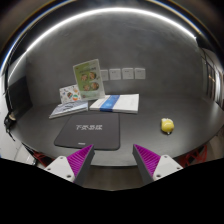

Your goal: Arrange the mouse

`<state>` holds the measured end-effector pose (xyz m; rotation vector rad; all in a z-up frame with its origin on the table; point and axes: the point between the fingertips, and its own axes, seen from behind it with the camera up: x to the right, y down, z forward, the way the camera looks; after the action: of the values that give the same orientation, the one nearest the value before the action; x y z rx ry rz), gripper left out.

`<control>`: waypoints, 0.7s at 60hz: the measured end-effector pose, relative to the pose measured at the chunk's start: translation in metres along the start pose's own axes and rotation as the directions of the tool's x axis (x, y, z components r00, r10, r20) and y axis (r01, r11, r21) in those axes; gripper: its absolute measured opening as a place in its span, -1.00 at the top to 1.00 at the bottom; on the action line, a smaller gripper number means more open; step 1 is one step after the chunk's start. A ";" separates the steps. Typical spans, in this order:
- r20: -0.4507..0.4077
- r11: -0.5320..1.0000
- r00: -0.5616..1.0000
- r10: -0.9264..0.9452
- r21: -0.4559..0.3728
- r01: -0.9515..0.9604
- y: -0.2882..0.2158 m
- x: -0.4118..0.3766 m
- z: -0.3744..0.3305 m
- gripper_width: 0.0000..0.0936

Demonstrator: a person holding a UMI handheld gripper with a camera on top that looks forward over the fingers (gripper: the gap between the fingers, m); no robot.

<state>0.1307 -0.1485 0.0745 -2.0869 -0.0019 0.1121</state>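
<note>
While the small yellow mouse (pixel 167 126) sits alone at the right of the frame, the jaws (pixel 112 160) hang wide and hold nothing.

Because the mouse is on the grey surface (pixel 120 135), up and to the right of the right purple pad, and well apart from the dark mouse mat (pixel 87 132), it looks like the job has only just begun. The mat lies just ahead of the jaws, near the middle of the frame. Behind it, a flat booklet (pixel 115 103) and some papers (pixel 72 96) lie in the upper middle, and a card (pixel 89 76) stands up by them. Next, I think the jaws must swing right, go around the mouse, squeeze it gently, and carry it to the mat.
</note>
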 end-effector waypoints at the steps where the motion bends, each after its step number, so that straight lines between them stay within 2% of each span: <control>1: -0.010 1.000 1.000 0.000 0.001 0.000 0.000 0.004 0.000 -0.78; 12: -0.120 1.000 0.993 -0.016 0.005 0.017 0.001 0.079 0.016 -0.78; 20: -0.198 1.000 0.980 -0.009 -0.027 0.004 0.007 0.160 0.042 -0.78; 29: -0.186 0.998 0.982 0.023 -0.047 -0.032 0.000 0.219 0.084 -0.78; 40: -0.149 0.994 0.989 0.024 -0.104 -0.040 -0.004 0.244 0.135 -0.78; 42: -0.151 0.996 0.988 0.013 -0.090 -0.027 -0.009 0.249 0.145 -0.76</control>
<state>0.3673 -0.0068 -0.0087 -2.1833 0.1072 -0.0339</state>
